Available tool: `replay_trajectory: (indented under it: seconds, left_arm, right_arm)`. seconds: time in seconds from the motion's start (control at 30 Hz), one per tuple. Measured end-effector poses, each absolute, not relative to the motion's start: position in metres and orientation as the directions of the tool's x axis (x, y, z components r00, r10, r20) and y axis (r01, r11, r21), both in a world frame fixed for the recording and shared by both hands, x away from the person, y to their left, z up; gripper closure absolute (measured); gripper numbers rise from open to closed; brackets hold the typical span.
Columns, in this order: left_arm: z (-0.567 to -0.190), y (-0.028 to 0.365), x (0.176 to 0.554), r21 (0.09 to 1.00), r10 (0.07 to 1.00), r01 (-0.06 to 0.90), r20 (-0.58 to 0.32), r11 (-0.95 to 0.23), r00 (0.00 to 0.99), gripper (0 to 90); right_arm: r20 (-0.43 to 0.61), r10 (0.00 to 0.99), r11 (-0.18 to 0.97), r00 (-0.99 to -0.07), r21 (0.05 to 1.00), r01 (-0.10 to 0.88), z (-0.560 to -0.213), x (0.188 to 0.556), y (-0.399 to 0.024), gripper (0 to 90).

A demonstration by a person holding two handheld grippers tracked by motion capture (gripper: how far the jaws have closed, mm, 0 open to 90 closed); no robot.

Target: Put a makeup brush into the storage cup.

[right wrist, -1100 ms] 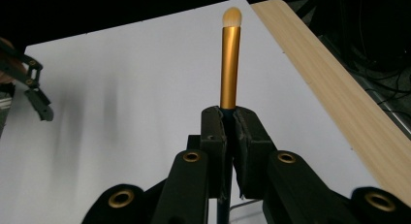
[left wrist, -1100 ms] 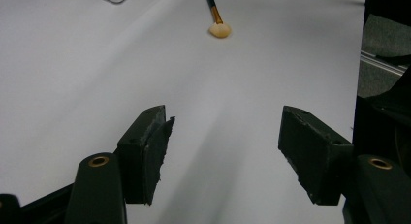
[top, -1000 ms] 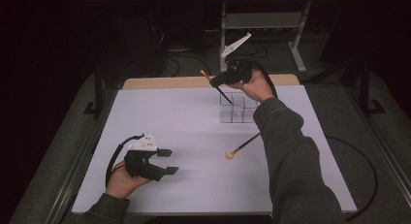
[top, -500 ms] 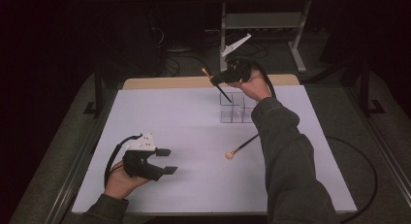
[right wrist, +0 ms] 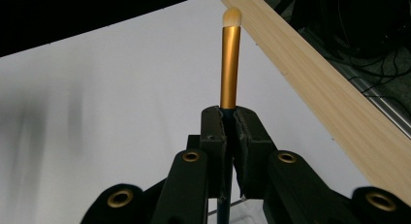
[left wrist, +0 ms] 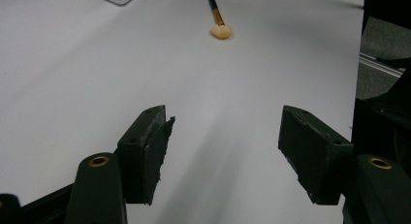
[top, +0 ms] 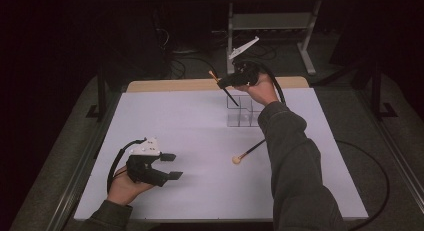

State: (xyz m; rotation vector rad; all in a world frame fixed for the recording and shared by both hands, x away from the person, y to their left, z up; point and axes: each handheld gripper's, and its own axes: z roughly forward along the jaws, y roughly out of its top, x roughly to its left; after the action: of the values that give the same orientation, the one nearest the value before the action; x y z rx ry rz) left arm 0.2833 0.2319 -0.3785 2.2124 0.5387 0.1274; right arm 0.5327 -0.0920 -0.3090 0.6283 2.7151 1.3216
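A slim makeup brush with a gold ferrule, pale tip and black handle (right wrist: 230, 64) is pinched tight in the right gripper (top: 235, 81), tilted with its handle end aimed down into the clear plastic compartmented organiser (top: 244, 111) at the far middle of the white table (top: 190, 131). It looks held that way so it can be stood in a cell, bristles up. A second black-handled brush with a round tan head (top: 248, 152) lies flat nearer, just right of centre. At near left, the left gripper (top: 167, 166) rests low, jaws spread wide and empty, seemingly waiting.
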Motion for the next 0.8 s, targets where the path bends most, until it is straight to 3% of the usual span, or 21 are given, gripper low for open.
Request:
replay_trajectory:
  seconds: [0.8]
  left_arm:
    - [-0.379, 0.232, 0.281, 0.758, 0.426, 0.344, -0.098, -0.553, 0.900, 32.8]
  right_arm:
    - [0.112, 0.407, 0.559, -0.907, 0.755, 0.344, -0.322, 0.527, -0.099, 81.6]
